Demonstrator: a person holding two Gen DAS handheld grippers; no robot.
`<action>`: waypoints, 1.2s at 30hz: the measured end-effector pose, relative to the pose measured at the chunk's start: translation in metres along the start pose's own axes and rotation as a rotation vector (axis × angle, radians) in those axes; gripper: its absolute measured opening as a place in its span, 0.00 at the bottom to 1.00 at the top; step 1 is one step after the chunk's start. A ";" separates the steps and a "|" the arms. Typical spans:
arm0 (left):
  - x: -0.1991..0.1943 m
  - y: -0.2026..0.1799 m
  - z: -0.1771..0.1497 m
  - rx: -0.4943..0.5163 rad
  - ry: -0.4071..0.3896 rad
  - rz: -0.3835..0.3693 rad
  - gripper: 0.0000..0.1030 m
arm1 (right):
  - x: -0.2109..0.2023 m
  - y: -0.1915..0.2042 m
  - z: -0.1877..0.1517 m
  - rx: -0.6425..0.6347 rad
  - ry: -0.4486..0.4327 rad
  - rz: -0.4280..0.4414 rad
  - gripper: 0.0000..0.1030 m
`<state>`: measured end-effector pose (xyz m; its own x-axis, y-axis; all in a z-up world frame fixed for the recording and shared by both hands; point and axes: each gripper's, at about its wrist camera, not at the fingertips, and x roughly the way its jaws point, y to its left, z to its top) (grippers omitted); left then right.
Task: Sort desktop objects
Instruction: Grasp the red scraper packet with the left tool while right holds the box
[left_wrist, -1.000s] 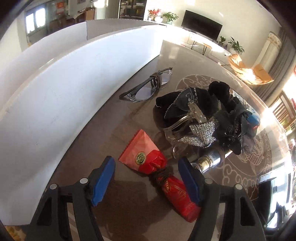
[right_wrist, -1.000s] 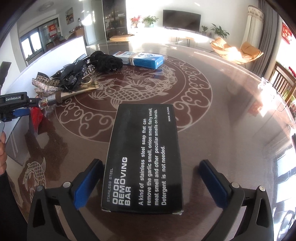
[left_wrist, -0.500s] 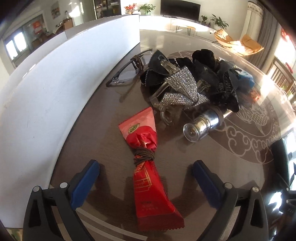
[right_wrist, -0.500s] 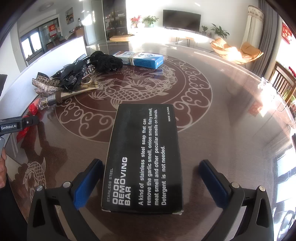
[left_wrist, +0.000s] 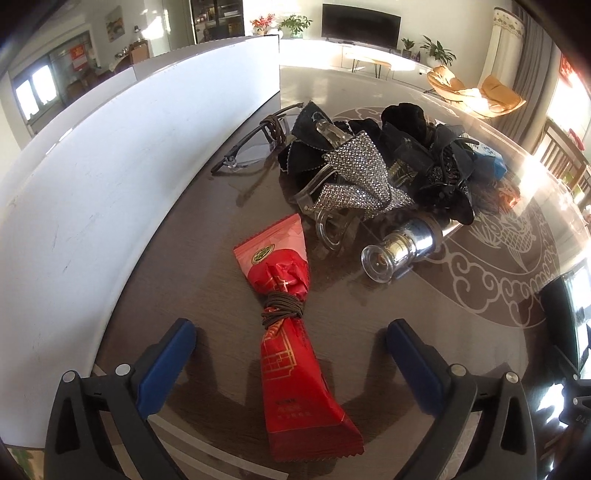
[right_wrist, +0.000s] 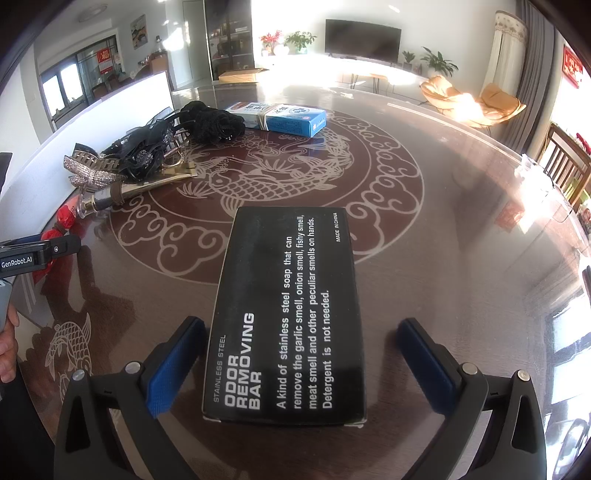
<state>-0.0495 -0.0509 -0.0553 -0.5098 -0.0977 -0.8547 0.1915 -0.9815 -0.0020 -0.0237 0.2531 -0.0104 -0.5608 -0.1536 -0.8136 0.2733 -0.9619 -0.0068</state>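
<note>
A red snack packet (left_wrist: 291, 354), tied round its middle with a brown hair band (left_wrist: 282, 312), lies on the table between the open fingers of my left gripper (left_wrist: 291, 363), not gripped. Beyond it are a silver-capped tube (left_wrist: 400, 249), a rhinestone hair clip (left_wrist: 351, 184), black hair accessories (left_wrist: 428, 162) and glasses (left_wrist: 255, 147). My right gripper (right_wrist: 301, 363) is open around a black "odor removing bar" box (right_wrist: 288, 306) that lies flat on the table. The left gripper's side (right_wrist: 37, 254) shows at the left edge of the right wrist view.
A white board (left_wrist: 122, 158) stands along the table's left side. A blue and white box (right_wrist: 280, 116) lies at the far side of the pile. The table top (right_wrist: 443, 229) has a dragon pattern. Chairs stand at the right.
My left gripper opened wide and drew back from the red packet, which now lies free on the table. The right gripper and the black box have not moved.
</note>
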 end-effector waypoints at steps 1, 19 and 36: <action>-0.001 0.000 0.000 0.000 0.000 0.000 1.00 | 0.000 0.000 0.000 0.000 0.000 0.000 1.00; -0.006 0.002 -0.002 -0.004 -0.002 0.006 1.00 | 0.001 0.000 0.000 0.001 0.000 -0.001 1.00; -0.005 0.000 0.001 -0.003 -0.002 0.006 1.00 | 0.000 0.000 0.000 0.002 0.000 -0.002 1.00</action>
<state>-0.0474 -0.0510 -0.0508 -0.5103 -0.1040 -0.8537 0.1971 -0.9804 0.0016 -0.0236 0.2531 -0.0108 -0.5614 -0.1515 -0.8136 0.2708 -0.9626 -0.0076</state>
